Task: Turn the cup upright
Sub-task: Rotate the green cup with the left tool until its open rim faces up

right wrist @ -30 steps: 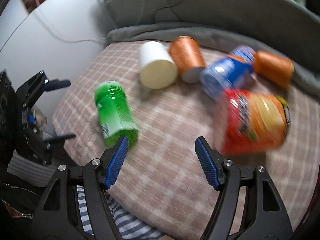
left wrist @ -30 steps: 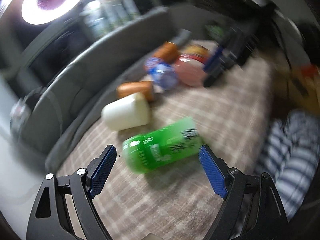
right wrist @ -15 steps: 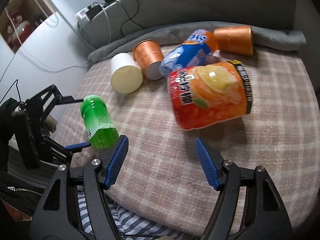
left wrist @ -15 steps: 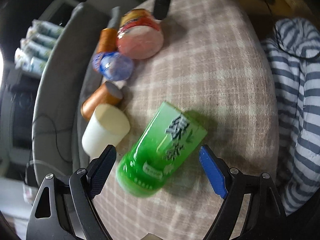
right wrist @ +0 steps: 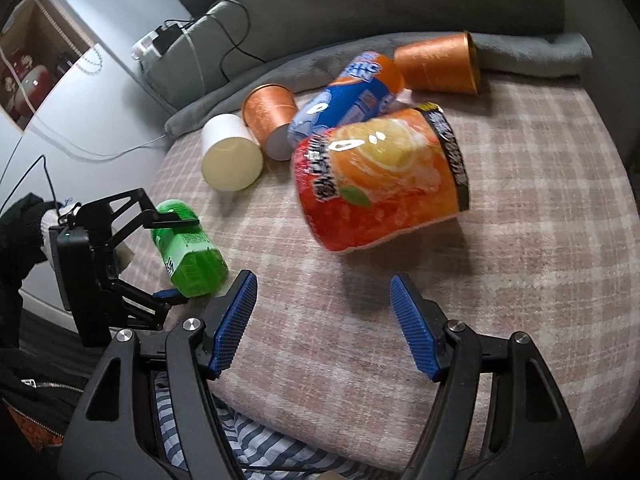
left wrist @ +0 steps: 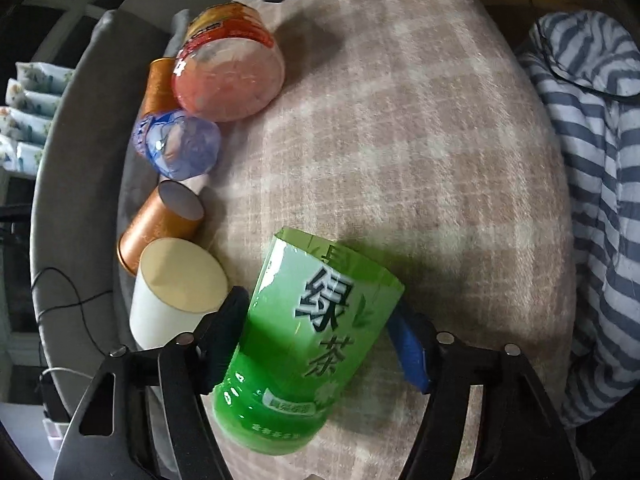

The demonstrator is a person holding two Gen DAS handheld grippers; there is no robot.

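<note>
The left gripper (left wrist: 320,344) had its fingers (left wrist: 224,344) closed on the green cup (left wrist: 308,344), which lay on its side at the near left edge of the bed (left wrist: 420,140); its translucent wall carried the characters 绿茶. The right gripper (right wrist: 324,320) hovered with fingers spread wide and holding nothing. Beyond lay a white cup (right wrist: 232,156), an orange fruit-printed cup (right wrist: 380,184) and copper-coloured cups (right wrist: 436,64), all on the pink plaid blanket (right wrist: 540,200).
</note>
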